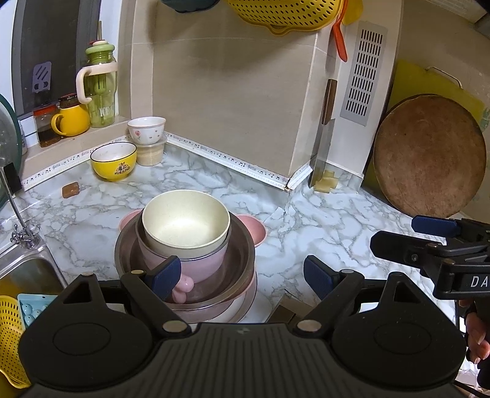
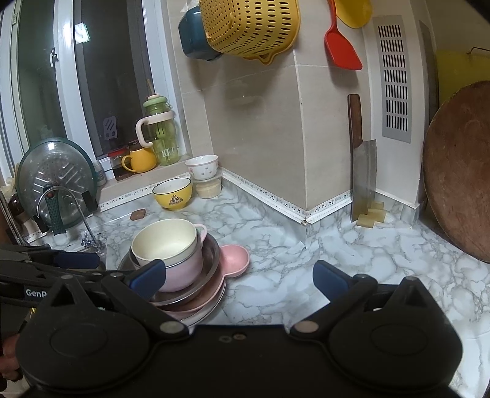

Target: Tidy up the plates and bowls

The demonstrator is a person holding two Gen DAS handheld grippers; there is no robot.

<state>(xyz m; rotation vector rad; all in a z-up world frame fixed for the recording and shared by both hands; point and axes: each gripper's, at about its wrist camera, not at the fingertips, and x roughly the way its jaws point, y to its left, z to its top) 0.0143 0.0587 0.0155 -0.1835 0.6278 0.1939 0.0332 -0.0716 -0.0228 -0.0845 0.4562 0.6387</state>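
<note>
Left gripper [image 1: 242, 275] and right gripper [image 2: 239, 280] both gape wide, empty, above the marble counter [image 2: 352, 254]. Cream bowl [image 1: 186, 222] nests in a pink bowl [image 2: 183, 272] atop stacked dishes; only the right view shows the glass lid [image 2: 55, 180]

- My two views are evenly, moderately lit by indoor light from above; the window [image 2: 92, 76] is dark.
- Soft shadows fall beneath the hanging yellow colander [image 2: 251, 27].
- Fisheye distortion bends straight edges near the borders; corners vignette black.
- Focus is sharp; mild glare sits on the glass lid [image 2: 55, 180].
</note>
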